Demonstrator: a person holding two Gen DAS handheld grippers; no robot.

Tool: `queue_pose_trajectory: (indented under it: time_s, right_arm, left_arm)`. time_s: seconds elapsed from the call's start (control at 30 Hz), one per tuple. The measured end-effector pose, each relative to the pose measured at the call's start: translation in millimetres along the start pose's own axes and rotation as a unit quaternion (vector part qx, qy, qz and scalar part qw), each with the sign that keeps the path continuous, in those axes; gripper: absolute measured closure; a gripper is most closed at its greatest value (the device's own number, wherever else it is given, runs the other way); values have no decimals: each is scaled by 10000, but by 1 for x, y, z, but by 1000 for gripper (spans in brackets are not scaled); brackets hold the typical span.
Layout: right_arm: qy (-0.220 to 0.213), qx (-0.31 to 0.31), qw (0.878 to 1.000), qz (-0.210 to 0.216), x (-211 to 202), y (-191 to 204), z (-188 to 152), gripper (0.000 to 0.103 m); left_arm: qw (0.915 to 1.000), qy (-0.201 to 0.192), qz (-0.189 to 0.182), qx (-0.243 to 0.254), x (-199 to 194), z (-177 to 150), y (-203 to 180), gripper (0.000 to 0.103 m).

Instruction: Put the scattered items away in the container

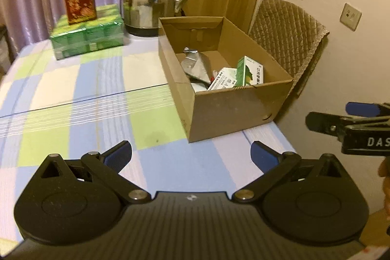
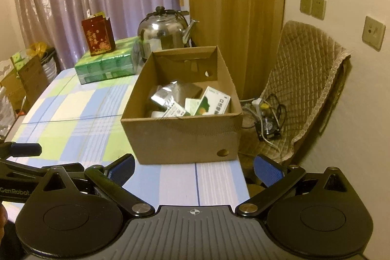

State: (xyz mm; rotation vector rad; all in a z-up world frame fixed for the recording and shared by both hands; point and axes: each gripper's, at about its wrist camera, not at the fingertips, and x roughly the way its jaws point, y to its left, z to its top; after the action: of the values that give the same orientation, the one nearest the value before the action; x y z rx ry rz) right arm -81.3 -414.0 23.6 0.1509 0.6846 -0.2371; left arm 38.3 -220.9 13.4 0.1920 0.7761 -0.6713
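the left gripper [image 1: 191, 154] is seen at the bottom of its frame with the jaws spread wide and nothing between them, above the checked tablecloth [image 1: 97, 94]. the right gripper [image 2: 193, 168] is likewise held wide apart and empty at the bottom of its own frame. the cardboard box [image 1: 229, 109] is placed right of centre, at the table's right edge, and a silver foil pouch [image 1: 195, 63] and green-and-white medicine boxes [image 1: 248, 72] are lying inside it. a steel kettle [image 1: 148, 6] is seen behind the box, with green packs [image 1: 87, 38] at upper left.
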Motion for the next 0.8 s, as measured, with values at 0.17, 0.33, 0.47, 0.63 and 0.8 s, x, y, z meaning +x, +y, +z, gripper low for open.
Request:
queue_pose_trajectory:
  time_s: [0.17,0.33,0.47,0.63,0.8]
  right_arm:
    - [-109,-44,9999,3,-24,4,-4,2]
    - [-159,-163,9997,-45,-40,13,-8,2]
    - [-204,-239,9995,-60,-49,20,-11,2]
    - [-265,-359,9990,-37,-57,27,-13,2]
    - [-313,-414,9986,-20,-63,31,-15,2]
  left_arm:
    - [9998,10,-11,-206,-21,-8,-7,1]
    - [9993,-43,52,-370,-41,-13,-10,1]
    - [9986,-98,42,-518,-54,-19,-8,1]
    - [9979,-236,109,-590,-66,-26,-8,1]
    - [9976,-287,99,-617,-73,-30,-10,1]
